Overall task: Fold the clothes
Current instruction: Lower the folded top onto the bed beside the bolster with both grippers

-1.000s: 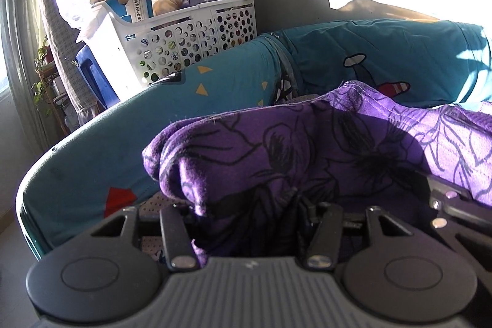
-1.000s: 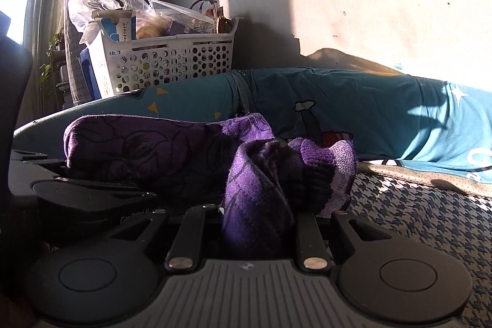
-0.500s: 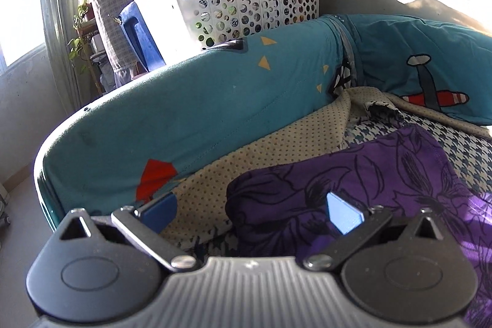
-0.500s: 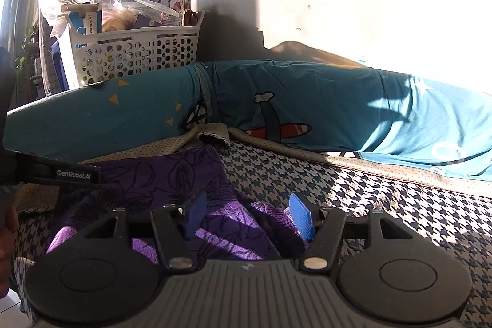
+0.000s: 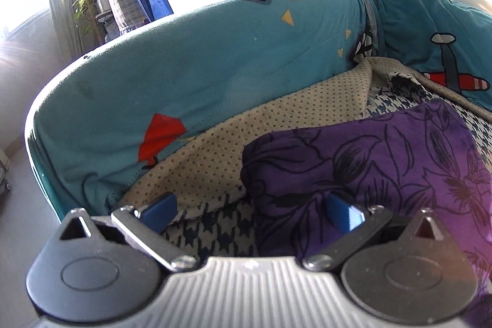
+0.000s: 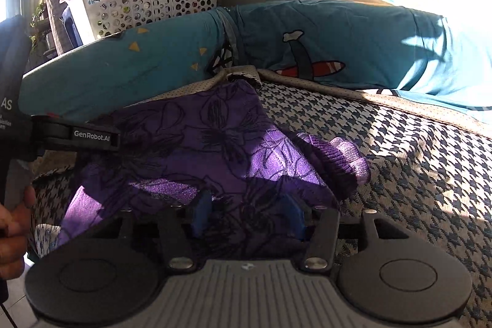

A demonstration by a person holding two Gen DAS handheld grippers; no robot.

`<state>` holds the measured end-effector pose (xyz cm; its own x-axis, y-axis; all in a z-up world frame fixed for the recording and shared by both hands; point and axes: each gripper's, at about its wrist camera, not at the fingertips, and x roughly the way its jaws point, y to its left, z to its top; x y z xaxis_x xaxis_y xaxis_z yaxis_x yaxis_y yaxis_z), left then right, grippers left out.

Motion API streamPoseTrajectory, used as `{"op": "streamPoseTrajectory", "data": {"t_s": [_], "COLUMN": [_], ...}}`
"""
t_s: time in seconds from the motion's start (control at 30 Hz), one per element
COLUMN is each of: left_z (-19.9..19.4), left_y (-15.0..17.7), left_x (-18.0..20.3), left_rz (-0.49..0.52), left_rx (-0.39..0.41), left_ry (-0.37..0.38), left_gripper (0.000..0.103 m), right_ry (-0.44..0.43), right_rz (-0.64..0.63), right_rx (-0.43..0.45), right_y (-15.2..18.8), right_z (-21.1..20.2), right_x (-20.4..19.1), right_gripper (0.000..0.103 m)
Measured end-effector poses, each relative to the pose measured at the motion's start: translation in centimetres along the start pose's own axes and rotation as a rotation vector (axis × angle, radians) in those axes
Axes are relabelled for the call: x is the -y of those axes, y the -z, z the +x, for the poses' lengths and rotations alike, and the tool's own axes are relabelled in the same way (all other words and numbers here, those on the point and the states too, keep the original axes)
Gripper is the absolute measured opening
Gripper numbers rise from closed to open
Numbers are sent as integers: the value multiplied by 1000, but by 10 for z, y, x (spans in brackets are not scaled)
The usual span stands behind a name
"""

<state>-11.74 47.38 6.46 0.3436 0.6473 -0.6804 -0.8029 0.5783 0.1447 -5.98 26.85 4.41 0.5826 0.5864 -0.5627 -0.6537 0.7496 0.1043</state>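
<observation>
The purple top is lying in a soft, bunched heap on the checked cover, close to the blue cushion at the back. It looks light and floppy, so it will sag and slide when lifted. The left gripper has just been opening and is standing wide apart, holding nothing. The right gripper has also been opening; cloth is lying between its jaws, which are apart and not pinching. A good place to grab is probably the thick ribbed cuff or a flat edge.

houndstooth sofa seat, purple garment on it
</observation>
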Motion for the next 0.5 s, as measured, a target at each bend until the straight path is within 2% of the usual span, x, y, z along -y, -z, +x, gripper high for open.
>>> {"op": "streamPoseTrajectory", "data": {"t_s": [0.13, 0.2, 0.3, 0.5], "left_z": [3, 0, -12, -38], "left_y": [-3, -1, 5, 20], "left_x": [-23, -33, -33, -19], "left_rz": [-115, -142, -107, -34], "left_rx": [-55, -55, -25, -29], "left_ry": [-15, -38, -38, 42], "left_gripper": [103, 103, 103, 103], "right_ry": [26, 32, 29, -5], "right_rz": [34, 57, 67, 36], "right_rx": [10, 12, 10, -16], "right_y": [-2, 0, 5, 16], "right_z": [-16, -26, -40, -63], "right_x": [4, 7, 6, 0], "right_gripper": [55, 56, 61, 65]}}
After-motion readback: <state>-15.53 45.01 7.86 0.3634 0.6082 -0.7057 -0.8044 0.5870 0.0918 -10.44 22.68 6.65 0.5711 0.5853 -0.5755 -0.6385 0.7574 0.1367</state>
